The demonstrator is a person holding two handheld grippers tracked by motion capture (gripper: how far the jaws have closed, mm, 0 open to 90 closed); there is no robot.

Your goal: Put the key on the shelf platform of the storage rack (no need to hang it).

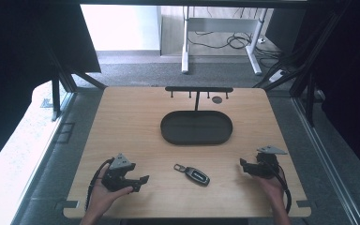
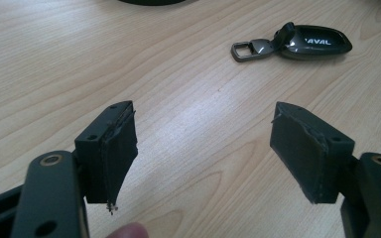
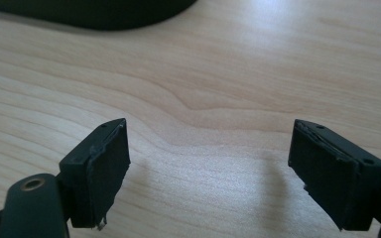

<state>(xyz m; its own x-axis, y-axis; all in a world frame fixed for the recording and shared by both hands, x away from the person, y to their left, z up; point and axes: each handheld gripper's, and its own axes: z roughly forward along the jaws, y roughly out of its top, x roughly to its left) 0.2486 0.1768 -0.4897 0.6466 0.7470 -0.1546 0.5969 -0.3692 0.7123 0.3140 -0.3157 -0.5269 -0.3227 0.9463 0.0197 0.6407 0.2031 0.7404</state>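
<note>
A black car key fob (image 1: 193,174) with a metal loop lies on the wooden table (image 1: 122,122) between my two hands. In the left gripper view the key fob (image 2: 307,43) rests ahead and to the right of the jaws. My left gripper (image 1: 143,182) sits near the front left, open and empty, its jaws pointing toward the fob; the left gripper (image 2: 203,148) shows bare wood between its pads. My right gripper (image 1: 243,165) is at the front right, open and empty. Bare table also lies between the wide-apart jaws of the right gripper (image 3: 208,168).
A black oval tray (image 1: 168,133) stands mid-table behind the fob, its edge (image 3: 94,15) showing in the right gripper view. A black rack with small hooks (image 1: 198,89) rises at the far edge. Dark frame posts flank the table.
</note>
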